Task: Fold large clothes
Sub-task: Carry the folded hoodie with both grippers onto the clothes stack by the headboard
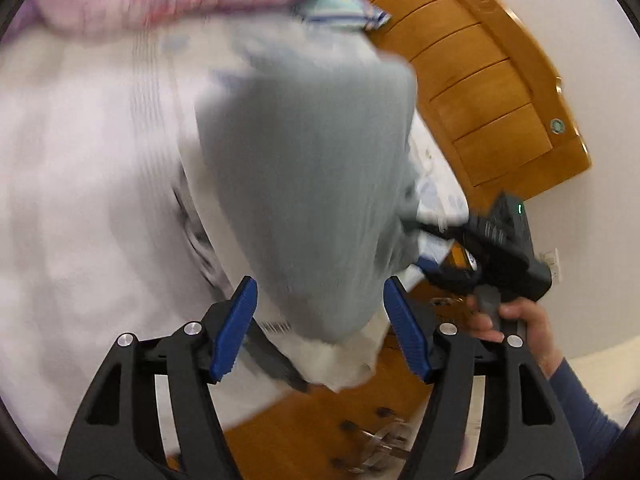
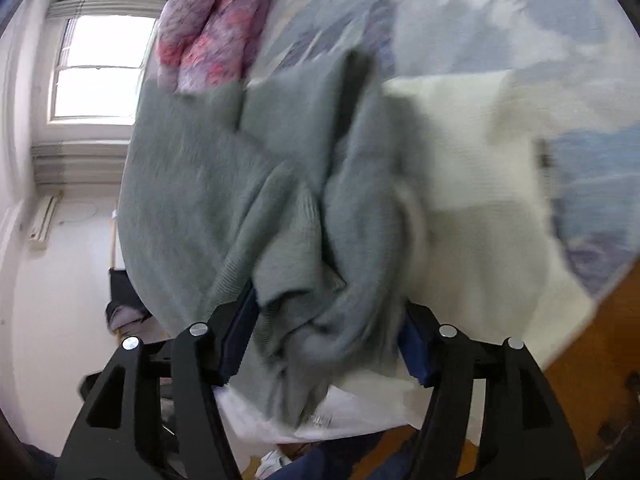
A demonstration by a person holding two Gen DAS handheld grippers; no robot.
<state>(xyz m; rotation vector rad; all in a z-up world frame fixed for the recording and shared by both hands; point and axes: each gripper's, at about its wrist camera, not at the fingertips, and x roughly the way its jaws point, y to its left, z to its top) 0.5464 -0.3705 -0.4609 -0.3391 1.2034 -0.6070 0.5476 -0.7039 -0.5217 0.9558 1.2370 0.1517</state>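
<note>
A grey-green knit sweater [image 1: 304, 184] hangs bunched over the bed in the left wrist view and fills the middle of the right wrist view [image 2: 224, 200]. My left gripper [image 1: 320, 320] is open, its blue pads [image 1: 234, 332] on either side of the sweater's lower end. My right gripper [image 2: 328, 332] has its jaws apart with bunched sweater folds between them. It also shows in the left wrist view [image 1: 416, 236], fingers against the sweater's right edge. A white garment [image 2: 472, 208] lies under the sweater.
The bed has a white and pale blue floral sheet [image 1: 80, 184]. A pink-purple quilt [image 2: 216, 36] lies at the far end. A wooden headboard [image 1: 488, 92] stands at the right. Wooden floor [image 1: 320, 432] shows below, with a window [image 2: 96, 72] at the left.
</note>
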